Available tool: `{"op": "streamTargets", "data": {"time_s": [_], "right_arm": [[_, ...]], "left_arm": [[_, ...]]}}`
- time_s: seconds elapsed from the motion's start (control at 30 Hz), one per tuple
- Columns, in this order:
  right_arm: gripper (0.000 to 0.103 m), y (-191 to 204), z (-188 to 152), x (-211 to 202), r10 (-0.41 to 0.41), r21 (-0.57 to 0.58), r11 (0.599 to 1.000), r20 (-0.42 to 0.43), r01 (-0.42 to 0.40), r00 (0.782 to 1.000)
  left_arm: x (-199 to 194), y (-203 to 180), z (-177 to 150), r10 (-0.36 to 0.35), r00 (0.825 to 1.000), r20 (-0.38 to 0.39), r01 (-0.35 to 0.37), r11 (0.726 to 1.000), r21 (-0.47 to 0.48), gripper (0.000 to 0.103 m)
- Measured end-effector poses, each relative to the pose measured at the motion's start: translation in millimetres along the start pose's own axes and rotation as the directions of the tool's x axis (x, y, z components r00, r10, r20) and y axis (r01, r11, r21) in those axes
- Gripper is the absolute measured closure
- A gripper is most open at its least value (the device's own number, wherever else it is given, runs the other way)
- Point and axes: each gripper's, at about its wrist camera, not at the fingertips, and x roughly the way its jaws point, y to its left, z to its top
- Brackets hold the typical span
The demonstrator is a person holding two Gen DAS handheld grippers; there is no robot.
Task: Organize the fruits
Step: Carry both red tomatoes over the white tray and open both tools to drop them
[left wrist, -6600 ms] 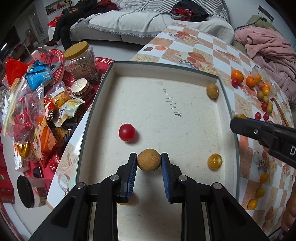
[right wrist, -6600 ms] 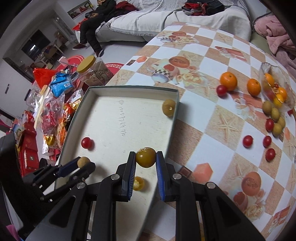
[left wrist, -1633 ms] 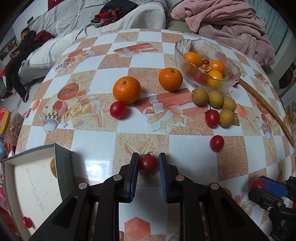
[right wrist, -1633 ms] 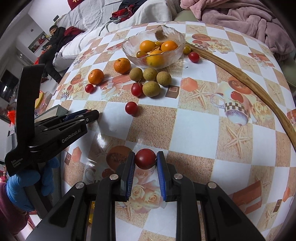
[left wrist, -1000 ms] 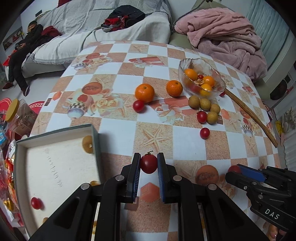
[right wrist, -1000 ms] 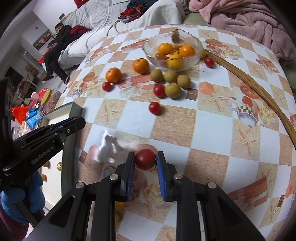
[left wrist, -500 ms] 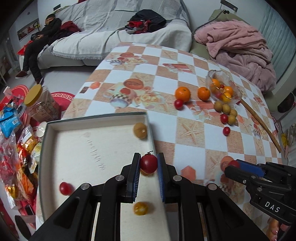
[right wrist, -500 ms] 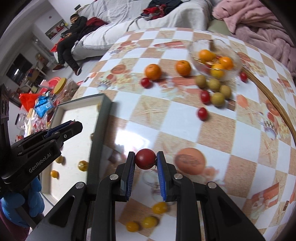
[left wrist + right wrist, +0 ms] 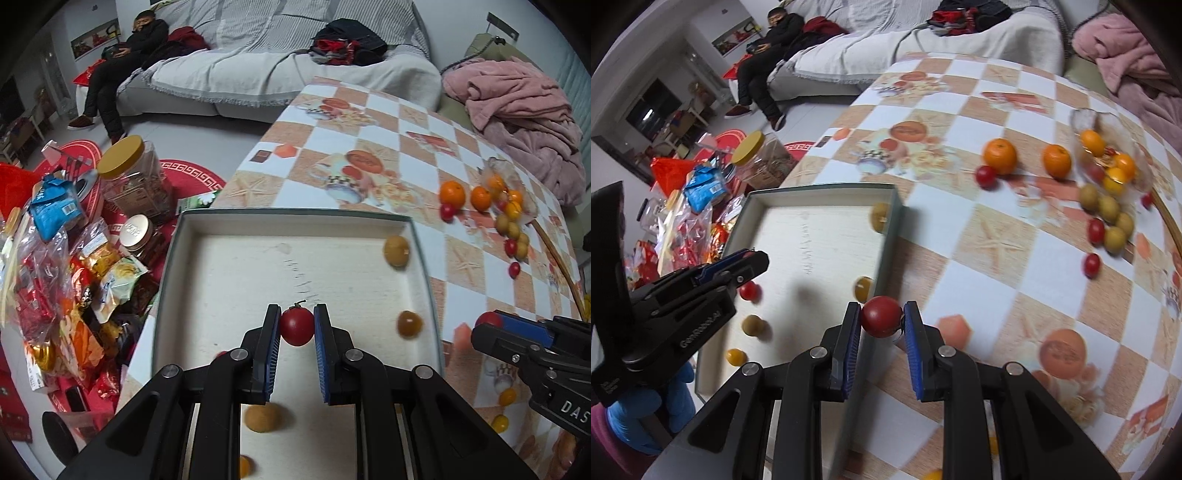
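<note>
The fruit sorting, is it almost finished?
Not yet. A few small fruits already lie in the shallow grey box. Each gripper, left and right, holds a red cherry tomato near it. Oranges, brown longans and more tomatoes wait on the checkered table.

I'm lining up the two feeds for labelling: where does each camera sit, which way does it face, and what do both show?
Left wrist: on the left gripper, looking forward and down into the box, its cherry tomato pinched; the right gripper shows at right.
Right wrist: on the right gripper, over the box's right wall, facing the table, its own tomato gripped; the left gripper and blue-gloved hand show at left.
Shared: box, oranges, sofa.
</note>
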Motion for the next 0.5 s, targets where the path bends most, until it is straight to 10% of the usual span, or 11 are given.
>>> {"op": "streamTargets", "data": {"time_s": [0.5], "right_arm": [[0.077, 39, 11, 47, 0.034, -0.057, 0.998, -0.082, -0.039, 0.996]], "left_arm": [[41, 24, 12, 0.072, 0.996, -0.045, -0.071, 0.997, 0.018, 0.084]]}}
